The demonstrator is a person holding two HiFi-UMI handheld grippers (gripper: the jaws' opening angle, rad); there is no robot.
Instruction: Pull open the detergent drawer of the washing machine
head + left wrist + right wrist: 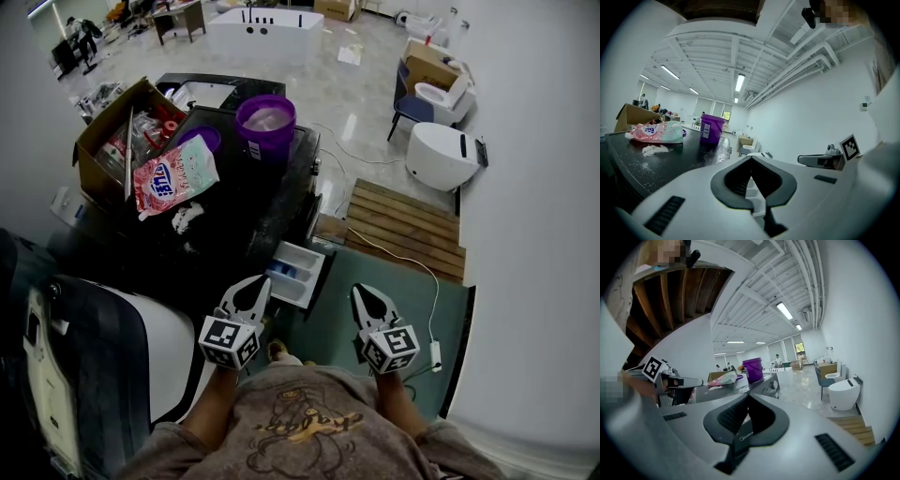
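The black-topped washing machine (234, 220) stands in front of me. Its white detergent drawer (302, 270) sticks out of the front panel, compartments showing. My left gripper (260, 282) is shut and holds nothing, with its tips just beside the drawer's near left corner. In the left gripper view the left gripper (751, 162) has its jaws together, and a white part of the drawer (754, 191) shows behind them. My right gripper (362, 292) hangs to the right of the drawer, apart from it. That right gripper (747, 397) is shut and empty too, and points along the machine's dark front.
On the machine top are a purple bucket (265, 122), a pink detergent bag (174, 178), spilled white powder (187, 217) and an open cardboard box (111, 141). A wooden slatted platform (405, 230), a white cable (412, 264) and a toilet (441, 155) lie to the right.
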